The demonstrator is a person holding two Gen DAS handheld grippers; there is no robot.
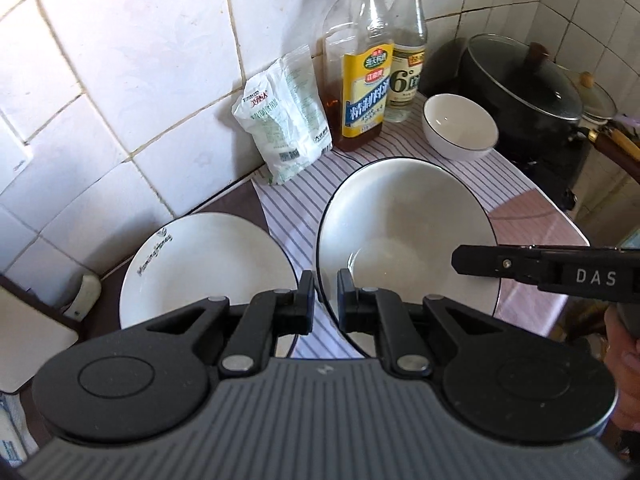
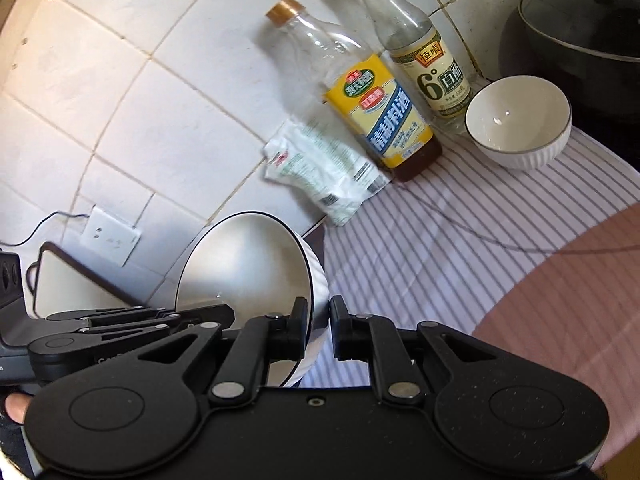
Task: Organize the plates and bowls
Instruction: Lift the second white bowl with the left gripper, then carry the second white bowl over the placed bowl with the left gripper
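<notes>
A large white bowl with a black rim [image 1: 400, 236] hangs tilted above the striped cloth, held from two sides. My left gripper [image 1: 325, 300] is shut on its near rim. My right gripper [image 1: 456, 260] reaches in from the right, shut on the opposite rim. In the right wrist view the same bowl [image 2: 248, 264] is pinched at its rim by the right gripper [image 2: 319, 322], with the left gripper [image 2: 224, 314] behind it on the left. A white plate with lettering [image 1: 208, 268] lies on the counter to the left. A small white bowl [image 1: 460, 126] [image 2: 520, 120] stands at the back.
Two bottles [image 1: 366, 60] [image 1: 408, 48] and a white bag [image 1: 288, 116] stand against the tiled wall. A black pot with a glass lid [image 1: 524, 84] sits at the back right. The striped cloth [image 2: 460, 240] covers the counter. A wall socket [image 2: 110, 236] is on the left.
</notes>
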